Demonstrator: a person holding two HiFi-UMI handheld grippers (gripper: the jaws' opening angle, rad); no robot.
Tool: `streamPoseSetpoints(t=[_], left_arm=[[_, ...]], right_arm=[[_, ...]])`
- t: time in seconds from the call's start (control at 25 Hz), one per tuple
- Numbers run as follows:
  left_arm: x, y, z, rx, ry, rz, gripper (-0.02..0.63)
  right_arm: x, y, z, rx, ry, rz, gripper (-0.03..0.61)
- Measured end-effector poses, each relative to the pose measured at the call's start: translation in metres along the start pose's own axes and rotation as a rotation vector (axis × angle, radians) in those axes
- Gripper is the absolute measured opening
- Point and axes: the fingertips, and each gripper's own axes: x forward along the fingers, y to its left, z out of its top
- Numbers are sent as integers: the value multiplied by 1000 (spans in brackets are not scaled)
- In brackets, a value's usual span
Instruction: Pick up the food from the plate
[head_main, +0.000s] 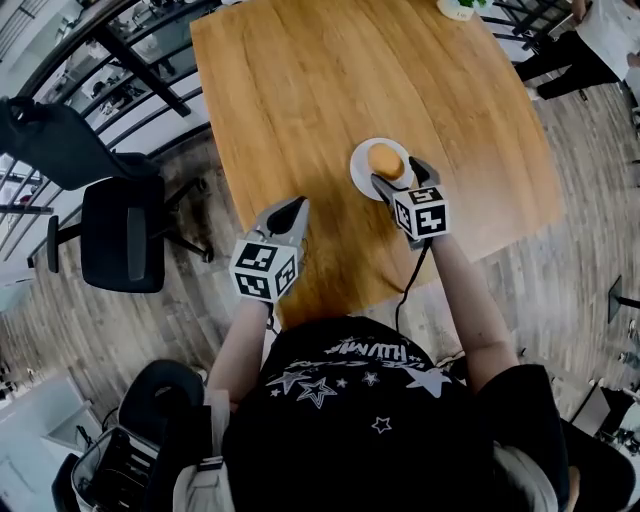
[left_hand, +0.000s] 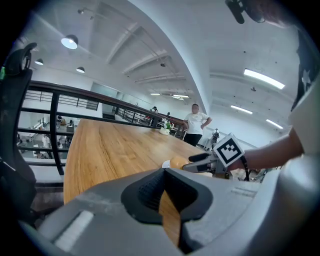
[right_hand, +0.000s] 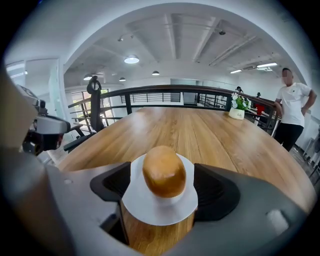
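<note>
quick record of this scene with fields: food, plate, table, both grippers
food: one golden bread roll, lying on the plate, not lifted
plate: small white plate, close to the table's near edge
table: wooden table
right gripper: open, a jaw on each side of the roll, pads not touching it
left gripper: jaw tips together, empty, over the table left of the plate
far end: potted plant

Table (head_main: 300, 120) smooth grained wood, satin sheen; plate (right_hand: 150, 205) smooth matt white; bun (right_hand: 164, 170) smooth, faintly glossy crust; right gripper (head_main: 398, 172) matt grey plastic, pads (right_hand: 215, 187) ribbed black.
</note>
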Motion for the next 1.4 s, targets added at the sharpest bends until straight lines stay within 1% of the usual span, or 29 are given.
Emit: streamPoseSetpoints(t=[0.2,0.4,0.52,0.68,0.88,0.96,1.2,1.4], left_arm=[[6,6,-5,-15,8,9,2],[9,8,-10,-24,22,11,2],[10,8,-12,-30,25,15,2],[9,9,-13,-35,27,22,2],[8,5,-13,-28,27,24,2],[7,0,-15,-23,29,22,2],[4,-17,-29,-5,26,19,2],[-2,-35,-19,15,10,7,2]], right_arm=[[17,-5,-4,-68,48,6,390],[31,-8,-8,-108,90,17,397],[36,-8,-9,-113,107,26,385],[39,-4,-10,-89,113,40,362],[39,-3,-11,-122,124,37,357],[34,-2,-9,-120,116,39,356],[1,9,-9,-73,26,65,356],[-30,10,-1,-57,-16,63,356]])
